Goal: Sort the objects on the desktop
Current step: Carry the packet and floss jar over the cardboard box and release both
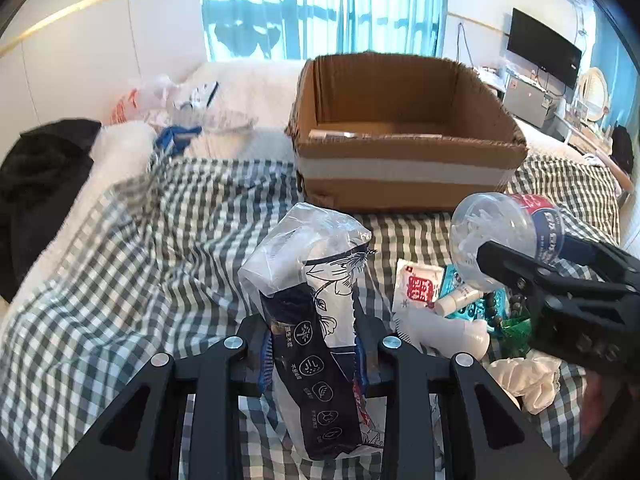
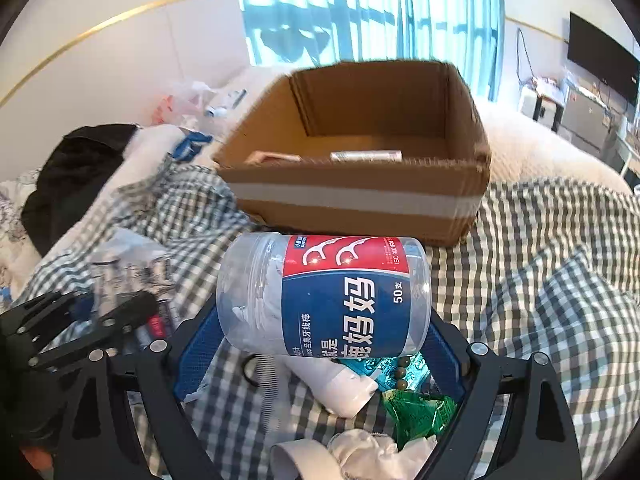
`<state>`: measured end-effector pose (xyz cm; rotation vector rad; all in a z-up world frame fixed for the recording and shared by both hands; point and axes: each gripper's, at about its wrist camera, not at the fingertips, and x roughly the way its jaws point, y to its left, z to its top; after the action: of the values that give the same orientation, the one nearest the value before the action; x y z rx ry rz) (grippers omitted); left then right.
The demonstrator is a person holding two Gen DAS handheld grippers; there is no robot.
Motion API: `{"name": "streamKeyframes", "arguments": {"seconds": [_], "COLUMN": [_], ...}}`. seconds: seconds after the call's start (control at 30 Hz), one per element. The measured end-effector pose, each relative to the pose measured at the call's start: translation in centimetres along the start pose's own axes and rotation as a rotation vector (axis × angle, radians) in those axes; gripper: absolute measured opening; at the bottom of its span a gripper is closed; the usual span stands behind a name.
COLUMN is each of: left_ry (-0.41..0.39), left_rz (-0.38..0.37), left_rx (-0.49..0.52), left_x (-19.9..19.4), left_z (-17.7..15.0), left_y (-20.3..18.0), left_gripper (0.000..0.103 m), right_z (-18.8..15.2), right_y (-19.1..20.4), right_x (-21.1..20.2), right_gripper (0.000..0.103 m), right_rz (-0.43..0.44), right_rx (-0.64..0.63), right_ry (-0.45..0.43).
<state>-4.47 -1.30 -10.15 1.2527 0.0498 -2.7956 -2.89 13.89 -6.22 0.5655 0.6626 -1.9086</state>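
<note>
My left gripper (image 1: 314, 360) is shut on a plastic-wrapped tissue pack (image 1: 308, 304), white and dark blue, which stands upright between the blue pads above the checked cloth. My right gripper (image 2: 320, 320) is shut on a clear floss pick jar (image 2: 324, 296) with a red and blue label, lying sideways across its jaws. In the left wrist view that jar (image 1: 508, 232) and the right gripper (image 1: 532, 248) hang at the right. The left gripper (image 2: 96, 300) shows at the lower left of the right wrist view. An open cardboard box (image 1: 404, 184) (image 2: 360, 200) stands beyond both, with a tube (image 2: 366, 156) on its floor.
Loose items lie on the checked cloth under the right gripper: a white sachet (image 1: 416, 286), a small tube (image 1: 460, 298), a white bottle (image 1: 452, 334), a green wrapper (image 2: 416, 412), crumpled tissue (image 1: 524, 380). A black garment (image 1: 44, 184) and plastic bags (image 1: 176, 100) lie at the left.
</note>
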Motion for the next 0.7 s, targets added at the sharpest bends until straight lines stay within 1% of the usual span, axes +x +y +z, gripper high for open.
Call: {"name": "streamKeyframes", "arguments": {"seconds": [0.13, 0.37, 0.53, 0.7], "left_ry": [-0.037, -0.093, -0.145, -0.184], "left_rz": [0.010, 0.024, 0.024, 0.019], "left_rx": [0.020, 0.048, 0.061, 0.081], "left_x": [-1.4, -2.7, -3.7, -4.1], "left_z": [0.3, 1.6, 3.5, 5.7], "left_y": [-0.6, -1.1, -1.2, -1.5], "left_gripper": [0.031, 0.031, 0.031, 0.031], "right_z": [0.3, 0.8, 1.9, 3.4], "right_y": [0.4, 0.4, 0.1, -0.4], "right_x": [-1.9, -4.1, -6.2, -7.4], "right_gripper": [0.089, 0.089, 0.089, 0.089], "right_rz": [0.023, 0.036, 0.018, 0.003], "right_rx": [-0.002, -0.006, -0.027, -0.038], "right_ry": [-0.031, -0.073, -0.120, -0.161]}}
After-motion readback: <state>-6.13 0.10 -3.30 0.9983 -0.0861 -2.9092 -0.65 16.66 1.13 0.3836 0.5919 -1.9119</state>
